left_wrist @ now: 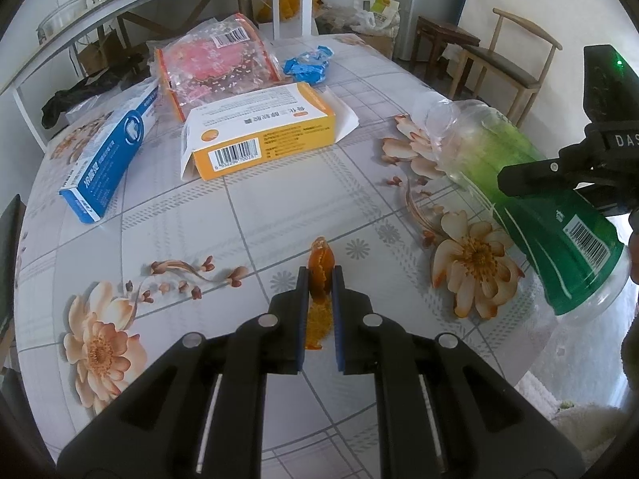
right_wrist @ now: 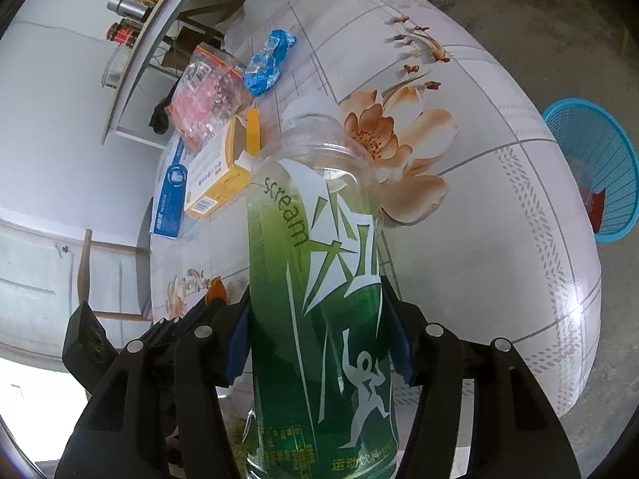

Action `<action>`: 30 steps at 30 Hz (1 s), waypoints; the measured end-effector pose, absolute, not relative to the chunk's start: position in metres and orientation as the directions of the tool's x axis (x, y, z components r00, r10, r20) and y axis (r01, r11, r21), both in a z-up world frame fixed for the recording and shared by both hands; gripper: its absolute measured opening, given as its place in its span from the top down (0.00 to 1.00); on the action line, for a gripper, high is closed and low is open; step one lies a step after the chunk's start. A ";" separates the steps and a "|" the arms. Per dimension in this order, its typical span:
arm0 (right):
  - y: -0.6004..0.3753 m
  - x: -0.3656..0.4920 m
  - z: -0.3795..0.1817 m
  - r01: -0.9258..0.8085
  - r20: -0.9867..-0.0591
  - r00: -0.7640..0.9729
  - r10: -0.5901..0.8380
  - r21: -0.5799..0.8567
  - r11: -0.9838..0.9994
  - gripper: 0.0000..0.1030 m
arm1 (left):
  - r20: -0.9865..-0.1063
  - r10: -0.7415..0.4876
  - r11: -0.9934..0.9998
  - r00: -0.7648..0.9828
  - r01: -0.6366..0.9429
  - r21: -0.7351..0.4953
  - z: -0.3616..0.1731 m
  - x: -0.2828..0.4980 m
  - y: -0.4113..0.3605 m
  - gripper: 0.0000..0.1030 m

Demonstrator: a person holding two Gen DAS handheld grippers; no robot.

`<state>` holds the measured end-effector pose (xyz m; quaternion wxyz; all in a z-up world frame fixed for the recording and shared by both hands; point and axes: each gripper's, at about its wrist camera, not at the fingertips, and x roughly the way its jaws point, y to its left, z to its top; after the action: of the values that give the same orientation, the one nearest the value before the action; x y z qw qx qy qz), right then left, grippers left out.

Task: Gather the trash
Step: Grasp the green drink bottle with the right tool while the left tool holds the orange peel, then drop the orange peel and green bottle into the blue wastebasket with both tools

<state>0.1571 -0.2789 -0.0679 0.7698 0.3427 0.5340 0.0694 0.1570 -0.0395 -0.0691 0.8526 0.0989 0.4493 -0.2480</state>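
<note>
My left gripper point(left_wrist: 319, 279) is shut on an orange scrap that looks like peel point(left_wrist: 322, 257), held just above the flowered tablecloth point(left_wrist: 239, 219). My right gripper point(right_wrist: 315, 307) is shut on an uncapped clear bottle with a green label point(right_wrist: 311, 239), both pads pressing its sides. The bottle point(left_wrist: 499, 151) lies tilted over the table's right edge in the left wrist view, mouth toward the table's middle. In the right wrist view, the orange scrap point(right_wrist: 217, 289) and the left gripper's tips show at the lower left of the bottle.
On the table lie a yellow carton point(left_wrist: 259, 131), a blue toothpaste box point(left_wrist: 108, 151), a pink plastic bag point(left_wrist: 215, 68) and a crumpled blue wrapper point(left_wrist: 307, 62). A blue mesh basket point(right_wrist: 595, 167) stands on the floor past the table. A wooden chair point(left_wrist: 507, 60) is behind.
</note>
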 end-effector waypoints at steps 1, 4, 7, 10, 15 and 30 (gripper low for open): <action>-0.279 0.157 -0.067 0.259 -0.773 0.424 0.472 0.603 0.754 0.46 | -0.815 -0.334 0.858 0.474 0.510 -0.055 -0.069 0.157 -0.039 0.91; -0.281 0.155 -0.065 0.260 -0.770 0.431 0.471 0.605 0.752 0.46 | -0.814 -0.332 0.860 0.477 0.508 -0.053 -0.068 0.156 -0.039 0.91; -0.283 0.153 -0.065 0.263 -0.767 0.436 0.470 0.608 0.749 0.46 | -0.811 -0.331 0.860 0.481 0.507 -0.050 -0.066 0.156 -0.039 0.91; -0.284 0.152 -0.064 0.263 -0.761 0.442 0.474 0.615 0.743 0.46 | -0.809 -0.332 0.861 0.484 0.507 -0.050 -0.065 0.155 -0.039 0.91; -0.288 0.149 -0.061 0.257 -0.747 0.459 0.480 0.629 0.733 0.46 | -0.804 -0.334 0.861 0.493 0.507 -0.046 -0.059 0.154 -0.039 0.91; -0.333 0.121 -0.030 0.259 -0.678 0.595 0.432 0.670 0.695 0.46 | -0.759 -0.485 0.799 0.435 0.573 -0.182 -0.023 0.161 -0.059 0.91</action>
<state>0.1208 -0.3332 -0.0301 0.8051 0.3865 0.4468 0.0538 0.1608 -0.0585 -0.0231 0.8456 0.0513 0.4297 -0.3127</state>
